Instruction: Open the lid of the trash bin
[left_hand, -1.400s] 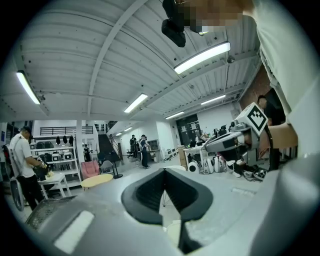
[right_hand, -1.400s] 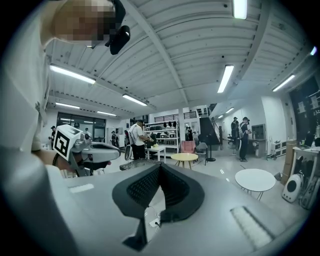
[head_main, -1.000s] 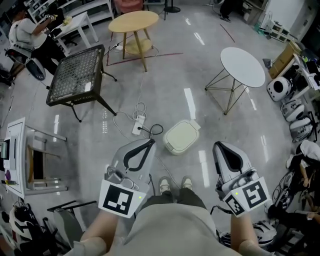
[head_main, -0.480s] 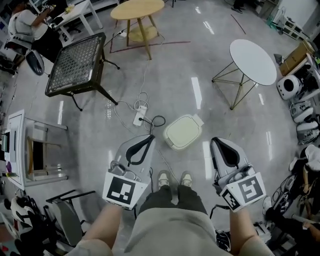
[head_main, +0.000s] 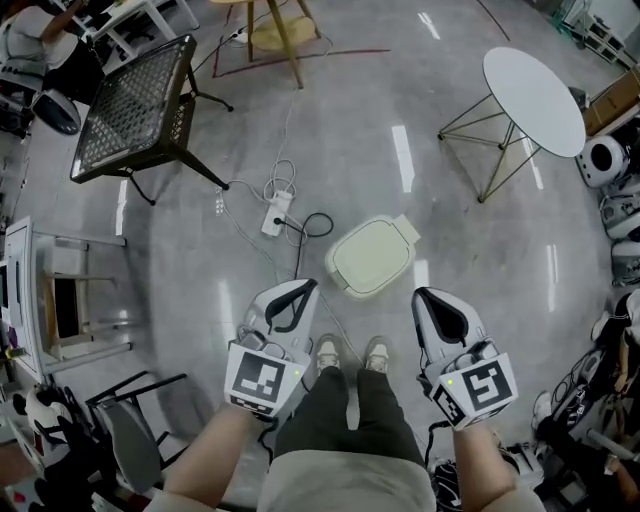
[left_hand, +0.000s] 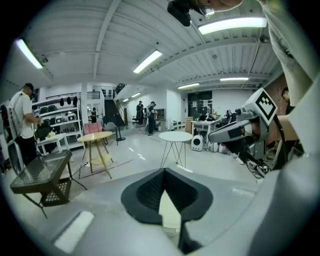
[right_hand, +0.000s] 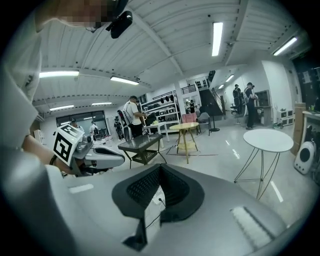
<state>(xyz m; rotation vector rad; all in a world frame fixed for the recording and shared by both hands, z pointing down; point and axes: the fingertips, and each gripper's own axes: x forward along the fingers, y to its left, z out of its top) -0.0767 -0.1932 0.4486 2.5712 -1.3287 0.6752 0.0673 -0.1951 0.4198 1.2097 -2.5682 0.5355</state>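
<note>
The trash bin (head_main: 372, 257) is pale cream with a rounded square lid lying shut; it stands on the grey floor just ahead of the person's shoes. My left gripper (head_main: 306, 288) hangs low to the bin's left, jaws shut and holding nothing, its tips a short way from the bin's near left corner. My right gripper (head_main: 422, 296) is to the bin's near right, also shut and holding nothing. In the left gripper view the cream bin (left_hand: 170, 212) shows through the loop of the closed left gripper (left_hand: 164, 171). The right gripper (right_hand: 160, 166) frames only floor and a cable.
A white power strip (head_main: 274, 214) with looping cables lies left of the bin. A black mesh table (head_main: 135, 105) stands far left, a round white table (head_main: 534, 86) far right, and a white rack (head_main: 40, 300) at the left edge. Shoes (head_main: 350, 352) are right behind the bin.
The view has shifted forward, so the bin now lies nearer to both grippers and the shoes. Both grippers stay shut and hold nothing.
</note>
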